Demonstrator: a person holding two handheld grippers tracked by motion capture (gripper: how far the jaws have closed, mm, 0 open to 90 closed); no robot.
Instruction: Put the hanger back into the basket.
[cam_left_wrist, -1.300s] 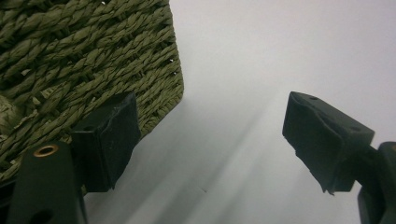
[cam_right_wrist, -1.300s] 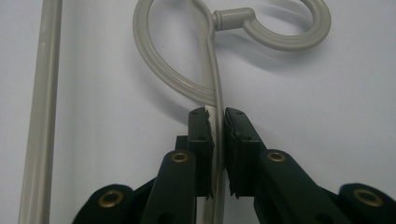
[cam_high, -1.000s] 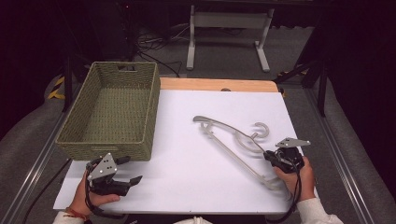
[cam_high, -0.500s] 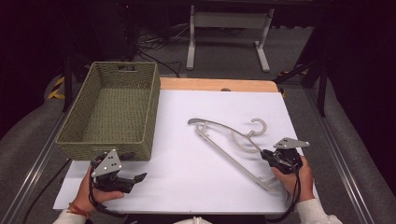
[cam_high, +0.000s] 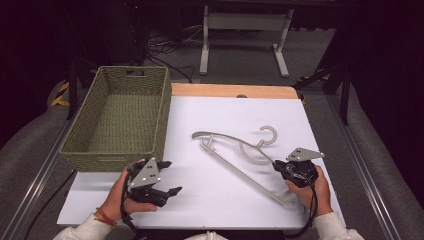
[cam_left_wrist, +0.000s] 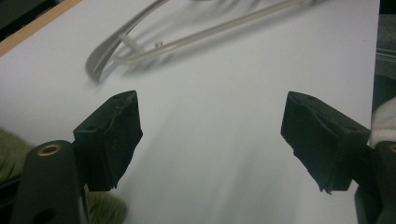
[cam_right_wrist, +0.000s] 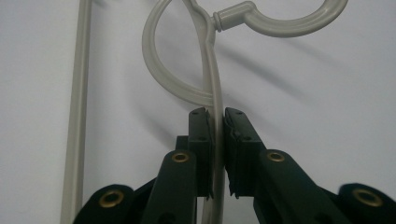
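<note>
No words, numbers, brands or signs can be read anywhere here. The woven basket (cam_high: 120, 120) at the left of the frame is bare of any tag. The pale hanger (cam_high: 235, 150) near the centre looks unmarked, though it is slightly blurred in the left gripper view, so fine moulded lettering might escape me.

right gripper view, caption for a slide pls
Right gripper shut on the grey plastic hanger just below its hook, over the white table.
</note>
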